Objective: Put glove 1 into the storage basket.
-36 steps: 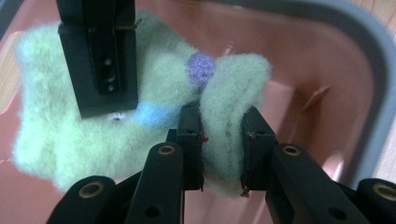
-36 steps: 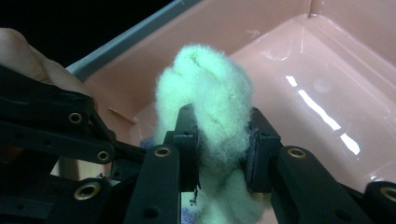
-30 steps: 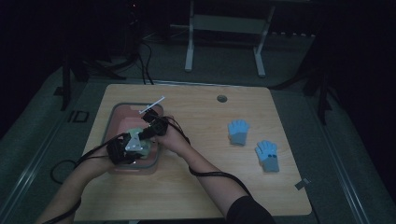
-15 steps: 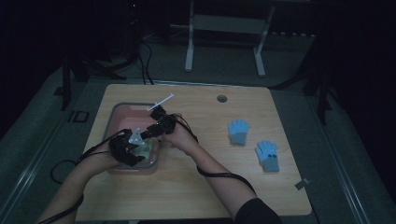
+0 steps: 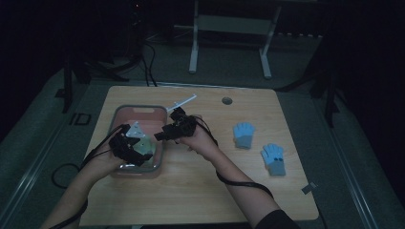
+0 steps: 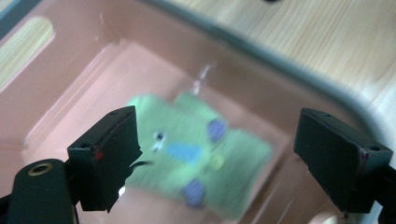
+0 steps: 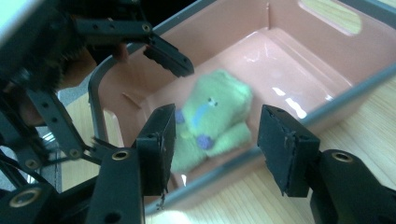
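Green knitted glove [image 6: 196, 158] with blue and purple patches, lying loose on the floor of the pink plastic bin with a grey rim [image 5: 138, 110] at the left of the pale wooden worktop [image 5: 200, 191]. Your left claw [image 6: 219, 154] hangs over it, jaws wide and just opened, nothing between the pads. Your right claw [image 7: 212, 154] sits outside the bin's near wall, jaws about half apart, also just opened, and empty. Risk: the glove lies bunched, so a jaw tip dipping back in could snag the knit and drag it up the wall. Your two claws are near each other over one rim; a careless swing could knock them together or shift the bin. Two light blue gloves [image 5: 244, 134] [image 5: 274, 159] wait well apart at the right; a trailing cable may sweep them
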### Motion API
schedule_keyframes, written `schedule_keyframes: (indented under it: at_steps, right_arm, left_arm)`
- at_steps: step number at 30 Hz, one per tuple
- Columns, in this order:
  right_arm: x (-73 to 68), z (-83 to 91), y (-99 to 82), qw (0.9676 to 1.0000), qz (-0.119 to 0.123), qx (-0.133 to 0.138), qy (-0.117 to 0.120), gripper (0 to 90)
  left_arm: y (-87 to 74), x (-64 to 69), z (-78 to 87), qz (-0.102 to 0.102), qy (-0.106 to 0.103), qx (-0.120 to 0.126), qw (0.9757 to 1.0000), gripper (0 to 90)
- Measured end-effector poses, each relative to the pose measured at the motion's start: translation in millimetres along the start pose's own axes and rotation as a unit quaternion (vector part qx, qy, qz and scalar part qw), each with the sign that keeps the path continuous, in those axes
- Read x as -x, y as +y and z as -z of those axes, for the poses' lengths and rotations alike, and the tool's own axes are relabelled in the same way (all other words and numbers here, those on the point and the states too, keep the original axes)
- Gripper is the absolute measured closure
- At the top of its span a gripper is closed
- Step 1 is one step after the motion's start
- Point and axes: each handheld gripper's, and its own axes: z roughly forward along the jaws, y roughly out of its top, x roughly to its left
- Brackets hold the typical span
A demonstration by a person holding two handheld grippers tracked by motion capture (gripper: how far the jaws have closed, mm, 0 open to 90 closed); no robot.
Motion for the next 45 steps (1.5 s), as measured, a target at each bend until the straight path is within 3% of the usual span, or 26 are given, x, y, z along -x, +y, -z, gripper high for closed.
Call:
schedule_keyframes:
  at_steps: [5,7,13,17,24,30,33,37,41,45]
  right_arm:
    - [4.0,15.9,-11.6,1.0,0.0,0.004,-0.007,46.3]
    - [5.7,23.4,-17.5,0.9999,-0.002,0.007,-0.01,46.4]
    - [12.8,41.4,-40.4,0.9994,0.009,0.003,-0.032,46.3]
    - [21.1,52.9,-56.0,0.9994,-0.002,0.006,-0.035,46.3]
    - [32.7,69.3,-80.5,0.999,-0.018,0.009,-0.039,43.9]
    - [44.3,79.3,-103.0,0.9984,-0.023,0.008,-0.051,39.3]
    - [49.7,85.2,-113.1,0.9984,-0.031,0.018,-0.044,32.8]
    - [58.8,92.2,-127.6,0.9987,-0.038,0.012,-0.032,25.8]
    - [63.8,101.2,-138.5,0.9978,-0.042,0.015,-0.049,24.8]
    - [66.8,109.8,-147.2,0.9964,-0.02,0.032,-0.076,25.8]
  left_arm:
    - [11.6,13.8,-0.1,-0.008,-0.005,0.02,0.9997,14.6]
    - [16.7,19.3,-1.1,-0.011,-0.018,0.028,0.9994,14.6]
    - [31.5,39.2,-6.8,-0.027,-0.03,0.047,0.9981,14.7]
    - [39.4,53.2,-14.8,-0.043,-0.048,0.042,0.997,14.6]
    - [45.4,72.2,-30.5,-0.071,-0.06,0.033,0.9951,14.6]
    - [47.3,84.2,-39.3,-0.079,-0.079,0.024,0.9934,14.6]
    - [48.2,96.9,-45.1,-0.08,-0.104,0.02,0.9912,8.4]
    - [46.5,109.4,-52.4,-0.093,-0.112,0.008,0.9893,2.6]
    - [44.2,119.2,-59.2,-0.103,-0.115,0.005,0.988,2.6]
    - [42.9,126.8,-67.7,-0.103,-0.119,0.015,0.9874,2.6]
